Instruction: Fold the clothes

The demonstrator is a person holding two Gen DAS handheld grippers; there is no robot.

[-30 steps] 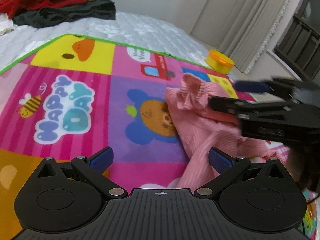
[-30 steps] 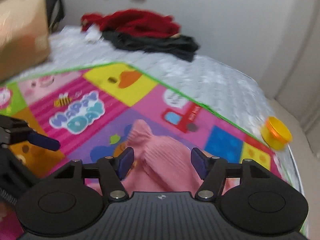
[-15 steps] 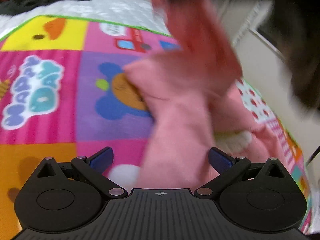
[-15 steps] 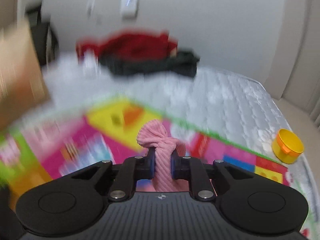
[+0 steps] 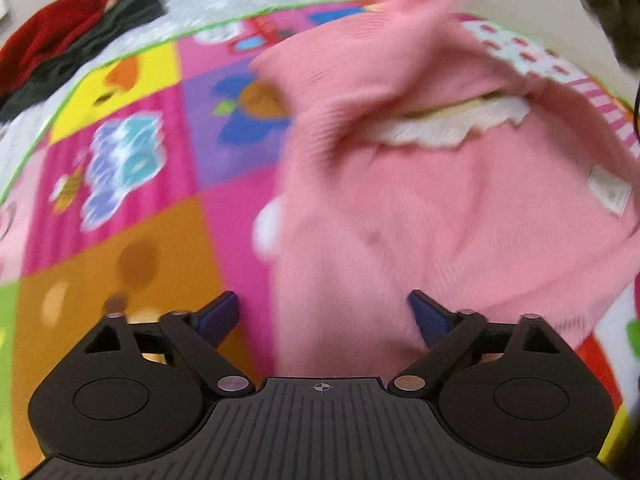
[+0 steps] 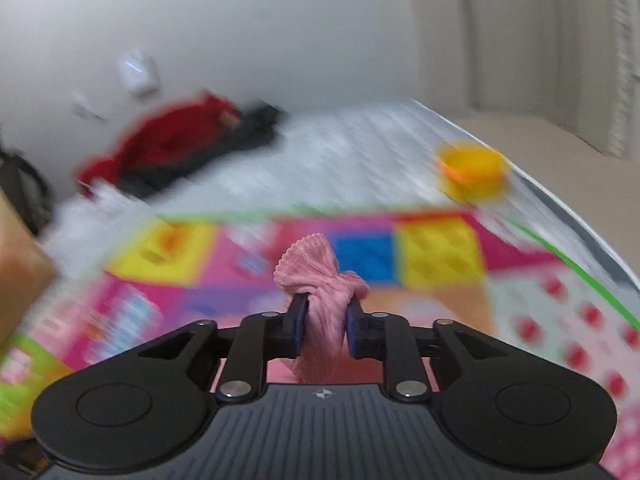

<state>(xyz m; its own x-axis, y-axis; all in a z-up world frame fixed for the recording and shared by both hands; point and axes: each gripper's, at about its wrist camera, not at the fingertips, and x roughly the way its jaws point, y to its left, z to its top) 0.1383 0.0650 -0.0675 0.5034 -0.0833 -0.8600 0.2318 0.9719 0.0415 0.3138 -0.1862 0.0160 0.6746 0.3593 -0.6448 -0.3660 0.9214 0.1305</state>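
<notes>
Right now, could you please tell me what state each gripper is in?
Left gripper: open, closing slightly, pads not pressing the pink sweater.
Right gripper: clamped on a bunched sweater end, jaws easing open.

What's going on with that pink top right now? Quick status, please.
Right hand-held gripper pinching pink top, jaws easing open. Left hand-held gripper wide, closing, holding nothing. Nothing in the way.

Nothing here can be read. The blue-and-white lettering on the play mat (image 5: 120, 168) near its left edge is smeared by blur, and the small tag (image 5: 610, 194) on the pink garment (image 5: 400, 208) shows no legible print.
</notes>
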